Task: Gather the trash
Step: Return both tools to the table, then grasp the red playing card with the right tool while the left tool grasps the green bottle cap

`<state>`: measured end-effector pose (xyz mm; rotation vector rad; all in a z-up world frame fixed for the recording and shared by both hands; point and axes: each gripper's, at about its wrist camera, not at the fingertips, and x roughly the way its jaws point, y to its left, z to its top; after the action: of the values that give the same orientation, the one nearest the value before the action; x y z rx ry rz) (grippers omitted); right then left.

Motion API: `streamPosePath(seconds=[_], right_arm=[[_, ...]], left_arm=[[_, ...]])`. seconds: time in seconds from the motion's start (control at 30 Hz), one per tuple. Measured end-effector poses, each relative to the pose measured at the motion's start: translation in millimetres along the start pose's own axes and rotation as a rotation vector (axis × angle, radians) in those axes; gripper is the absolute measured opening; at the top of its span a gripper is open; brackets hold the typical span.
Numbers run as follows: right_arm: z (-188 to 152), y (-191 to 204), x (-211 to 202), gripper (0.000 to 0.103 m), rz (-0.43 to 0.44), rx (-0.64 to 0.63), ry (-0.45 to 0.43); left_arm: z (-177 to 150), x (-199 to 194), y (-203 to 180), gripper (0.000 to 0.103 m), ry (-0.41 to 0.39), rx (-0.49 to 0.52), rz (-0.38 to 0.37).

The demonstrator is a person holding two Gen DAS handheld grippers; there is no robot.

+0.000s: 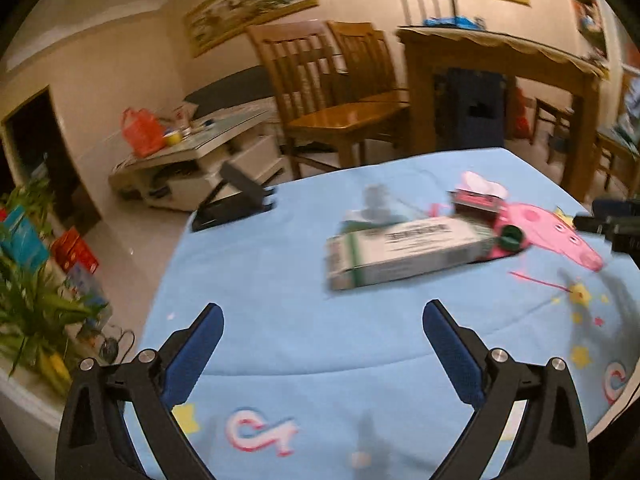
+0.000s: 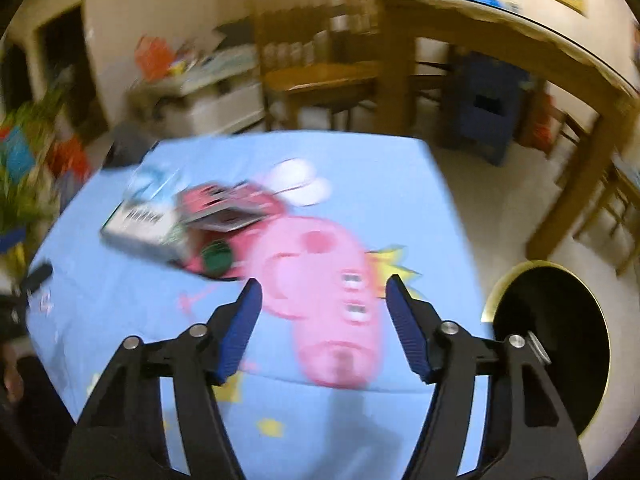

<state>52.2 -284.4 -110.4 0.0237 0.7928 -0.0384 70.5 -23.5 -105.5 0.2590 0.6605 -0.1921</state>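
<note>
Both the left gripper and the right gripper hang released and empty over the blue cloth, nearing the trash: the long box ahead of the left, and the green cap ahead-left of the right, which likely wants straddling next.

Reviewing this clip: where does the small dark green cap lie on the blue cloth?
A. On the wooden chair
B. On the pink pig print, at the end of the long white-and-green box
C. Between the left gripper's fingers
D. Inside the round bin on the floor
B: the green cap sits on the pink pig print, right at one end of the white-and-green box.
</note>
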Motion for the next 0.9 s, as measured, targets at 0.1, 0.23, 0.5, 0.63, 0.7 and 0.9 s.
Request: streamPosePath(seconds=[0.1,0.23,0.5,0.63,0.7,0.9], right_arm=[[16,25,17,0.066,0.030,0.004,0.017],[40,38,34,0.095,0.052,0.078,0.029],[88,87,81,0.097,-0.144,0.125,0.104],[98,89,111,0.097,-0.172,0.184,0.186],[97,89,115,0.091,-0.156,0.195,0.205],[81,79,89,0.039,-0.021,0.184,0.200]], left_arm=[[-5,3,21,0.096,0.011,-0.050,-0.013],[-13,6,34,0.096,0.012,-0.077,-0.016],[-16,11,51,0.096,0.012,-0.158,-0.080],[-17,9,51,0.096,0.001,-0.148,-0.087],[-16,10,52,0.096,0.001,-0.151,-0.095],[-15,13,53,0.096,0.011,-0.168,-0.116]])
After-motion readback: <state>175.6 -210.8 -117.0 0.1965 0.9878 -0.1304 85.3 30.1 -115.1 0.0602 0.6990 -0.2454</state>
